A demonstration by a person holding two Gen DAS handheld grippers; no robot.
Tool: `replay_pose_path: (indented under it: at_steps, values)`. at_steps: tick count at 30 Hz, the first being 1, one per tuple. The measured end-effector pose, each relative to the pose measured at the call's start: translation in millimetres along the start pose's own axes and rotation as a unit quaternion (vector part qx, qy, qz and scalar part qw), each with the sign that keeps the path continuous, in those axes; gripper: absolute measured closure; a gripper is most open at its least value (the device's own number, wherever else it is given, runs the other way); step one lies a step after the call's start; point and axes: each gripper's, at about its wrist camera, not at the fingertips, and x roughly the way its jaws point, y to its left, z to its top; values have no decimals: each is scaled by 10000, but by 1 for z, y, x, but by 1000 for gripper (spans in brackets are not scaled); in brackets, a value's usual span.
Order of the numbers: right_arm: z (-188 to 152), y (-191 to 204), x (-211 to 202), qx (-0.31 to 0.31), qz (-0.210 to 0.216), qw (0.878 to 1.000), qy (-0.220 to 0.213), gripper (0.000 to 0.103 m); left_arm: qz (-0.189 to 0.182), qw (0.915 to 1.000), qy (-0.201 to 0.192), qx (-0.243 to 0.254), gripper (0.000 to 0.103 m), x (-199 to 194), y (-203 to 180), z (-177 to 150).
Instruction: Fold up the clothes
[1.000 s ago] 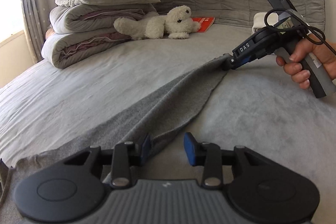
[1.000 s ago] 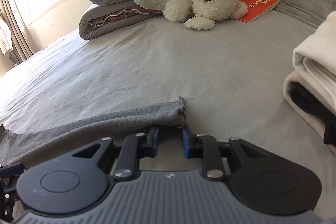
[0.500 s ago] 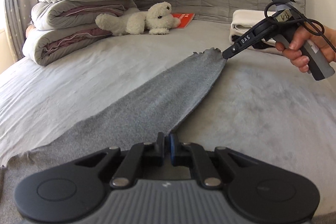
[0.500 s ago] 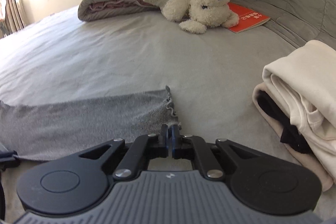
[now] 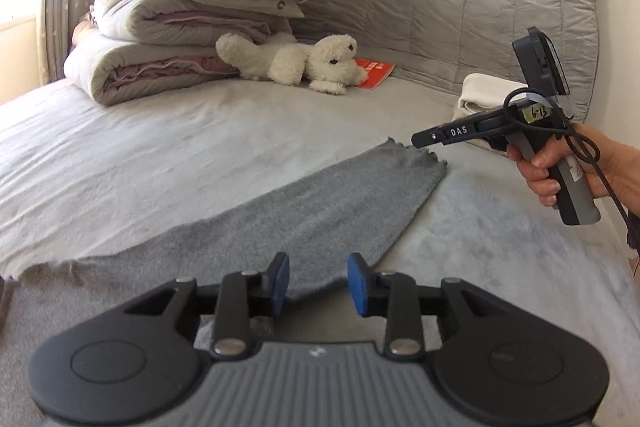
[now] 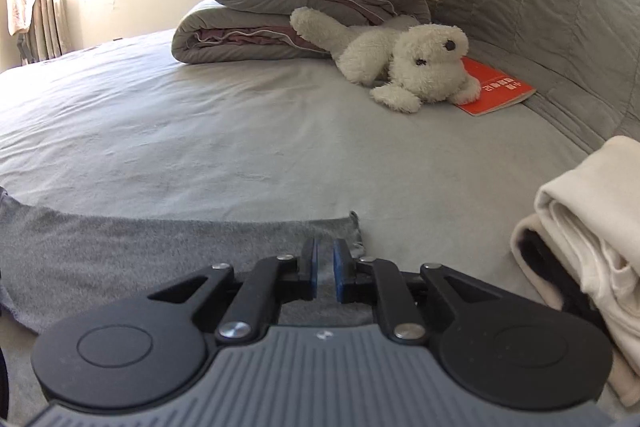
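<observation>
Both tongs have just let go: the left tongs gape wide, the right tongs part slightly, the grey garment flat beneath them; regrip its edge squarely.

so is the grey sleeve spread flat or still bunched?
Spread flat. The grey sleeve lies smooth along the bed, cuff end free; both grippers, left and right, are open and off it.

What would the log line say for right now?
step: fold | left gripper: open over gray cloth | right gripper: slightly open at cloth edge | cloth: flat on bed
</observation>
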Motion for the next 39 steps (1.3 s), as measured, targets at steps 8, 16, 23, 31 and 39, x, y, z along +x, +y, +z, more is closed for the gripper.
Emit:
replay_pose_path:
  at_steps: [8,16,23,31,39]
  values:
    - [-11,-8,17,321,-313,9989,152,87,94,9997,135,-159,69,-11,0,-24]
    - [-1,8,-11,378,-158,9991,55,78,348,9983,115,-443,52,-44,-5,-29]
    - [11,45,-39,191,131,9997,-111,71,842,9927,187,-849,42,-95,12,-47]
    - [24,98,-60,67,554,9983,-163,68,1590,9806,255,-1117,39,-160,40,-65]
    - [30,165,-74,-236,956,9951,-109,68,2254,9615,303,-1544,38,-217,71,-90]
